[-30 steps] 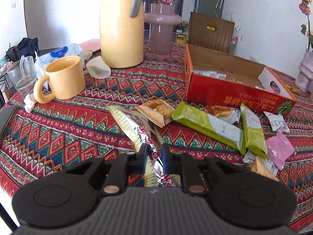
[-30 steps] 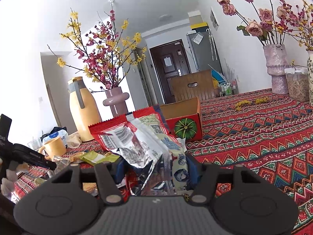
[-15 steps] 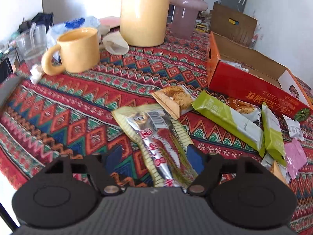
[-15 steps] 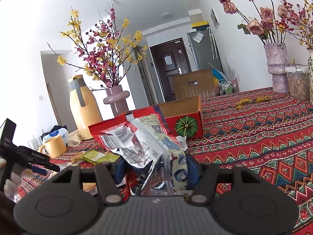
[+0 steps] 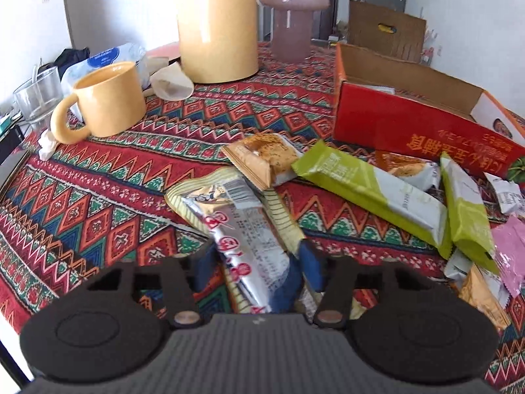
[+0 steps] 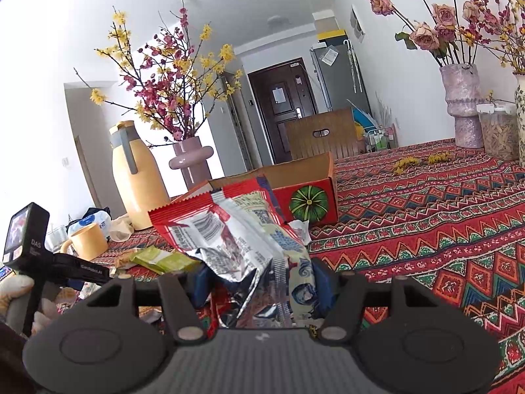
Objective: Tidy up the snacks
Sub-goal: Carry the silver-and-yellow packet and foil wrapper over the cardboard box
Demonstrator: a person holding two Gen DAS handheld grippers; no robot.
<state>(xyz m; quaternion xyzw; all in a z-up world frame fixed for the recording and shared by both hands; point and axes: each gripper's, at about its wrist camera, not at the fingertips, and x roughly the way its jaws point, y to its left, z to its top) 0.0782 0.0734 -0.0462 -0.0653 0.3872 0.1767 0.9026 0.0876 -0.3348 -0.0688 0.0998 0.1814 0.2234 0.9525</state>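
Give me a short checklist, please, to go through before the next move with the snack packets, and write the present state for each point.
1. Left gripper open, jaws either side of the silver packet: ok.
2. Silver packet lies flat on the tablecloth: ok.
3. Right gripper holds its packet bundle: ok.
4. Red box open on top: ok.
5. Free room inside the box: cannot tell.
6. Yellow mug apart from the packets: ok.
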